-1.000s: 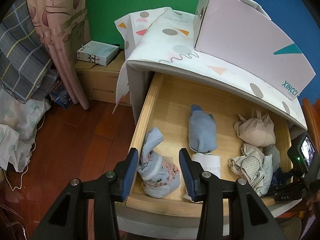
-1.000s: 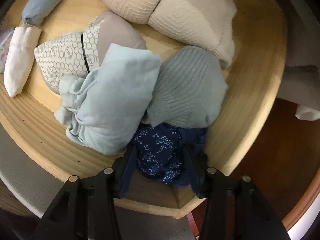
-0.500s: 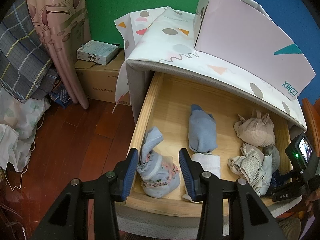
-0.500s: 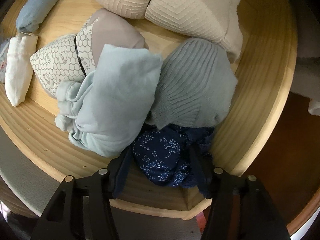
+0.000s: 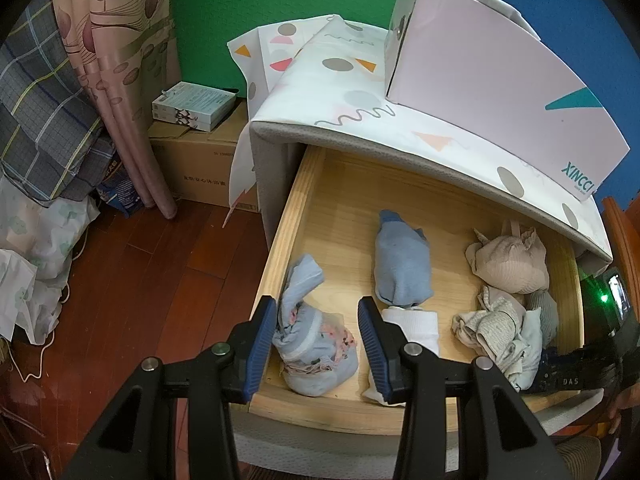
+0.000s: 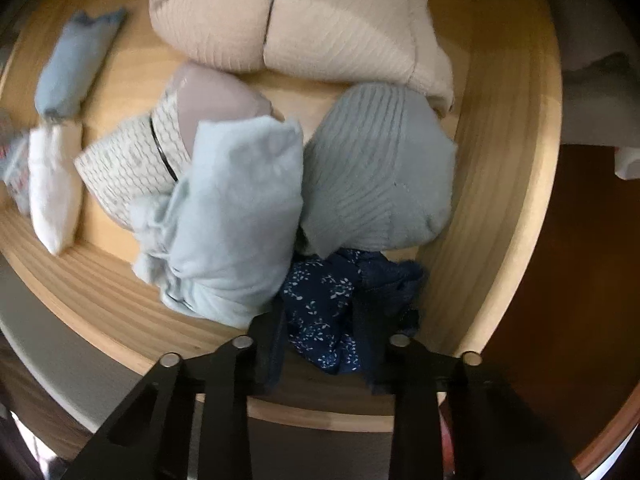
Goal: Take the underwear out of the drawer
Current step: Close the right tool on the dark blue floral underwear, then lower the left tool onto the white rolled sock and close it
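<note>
Nearest us, our right tool [image 6: 320,344] has just been closing, and its jaws now pinch the navy floral underwear [image 6: 328,312] in the front right corner of the drawer [image 6: 496,208]. The grip looks to catch only a fold, so we judge it could slip free as we lift. Touching it, the pale blue bundle [image 6: 236,216] and the grey ribbed piece [image 6: 380,172] overlap its edge and might drag along or spill over the rim. Our left tool [image 5: 316,344] hangs part open over the front left corner, straddling a blue knotted bundle [image 5: 316,344] without pressing it. Farther back lies the beige piece [image 6: 304,24], well clear.
</note>
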Action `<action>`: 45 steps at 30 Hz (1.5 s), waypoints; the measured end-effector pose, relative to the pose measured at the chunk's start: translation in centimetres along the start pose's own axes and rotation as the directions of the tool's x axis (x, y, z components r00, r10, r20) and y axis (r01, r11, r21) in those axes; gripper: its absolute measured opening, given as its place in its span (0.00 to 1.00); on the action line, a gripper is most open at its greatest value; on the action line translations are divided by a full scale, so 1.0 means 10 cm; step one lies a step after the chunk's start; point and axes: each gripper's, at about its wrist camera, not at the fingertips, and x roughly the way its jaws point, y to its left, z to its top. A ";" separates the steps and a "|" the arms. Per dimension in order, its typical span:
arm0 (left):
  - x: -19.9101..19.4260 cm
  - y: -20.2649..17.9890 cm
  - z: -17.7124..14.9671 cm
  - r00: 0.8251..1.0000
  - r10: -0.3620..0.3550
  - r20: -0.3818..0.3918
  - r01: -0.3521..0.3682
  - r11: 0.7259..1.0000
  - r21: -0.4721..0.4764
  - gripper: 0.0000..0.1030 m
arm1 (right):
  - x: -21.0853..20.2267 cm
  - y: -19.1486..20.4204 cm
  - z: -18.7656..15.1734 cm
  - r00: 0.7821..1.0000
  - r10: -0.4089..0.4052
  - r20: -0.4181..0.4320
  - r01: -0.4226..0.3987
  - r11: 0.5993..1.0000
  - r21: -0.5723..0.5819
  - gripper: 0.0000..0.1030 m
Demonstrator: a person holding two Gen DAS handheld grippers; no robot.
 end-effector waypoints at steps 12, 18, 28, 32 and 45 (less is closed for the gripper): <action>0.00 0.00 0.00 1.000 -0.002 -0.002 0.002 1.000 -0.001 0.42 | -0.13 0.08 -0.05 0.999 0.029 0.039 -0.028 0.999 -0.015 0.35; 0.00 -0.01 0.00 1.000 -0.001 -0.001 0.001 1.000 0.002 0.42 | -0.23 -0.17 -0.12 0.999 0.022 0.028 -0.023 0.999 0.023 0.47; 0.01 -0.01 0.00 1.000 -0.001 -0.008 0.001 1.000 0.006 0.42 | -0.05 -0.21 -0.15 0.999 -0.005 -0.033 0.005 1.000 0.014 0.72; 0.03 -0.02 0.00 1.000 -0.003 -0.021 0.003 1.000 0.007 0.42 | 0.05 -0.28 -0.11 0.999 0.016 -0.046 -0.014 0.999 0.048 0.72; 0.27 -0.25 -0.06 0.985 -0.038 -0.169 0.056 0.993 0.100 0.42 | 0.03 -0.22 -0.51 1.000 -0.012 0.025 0.008 0.990 0.144 0.30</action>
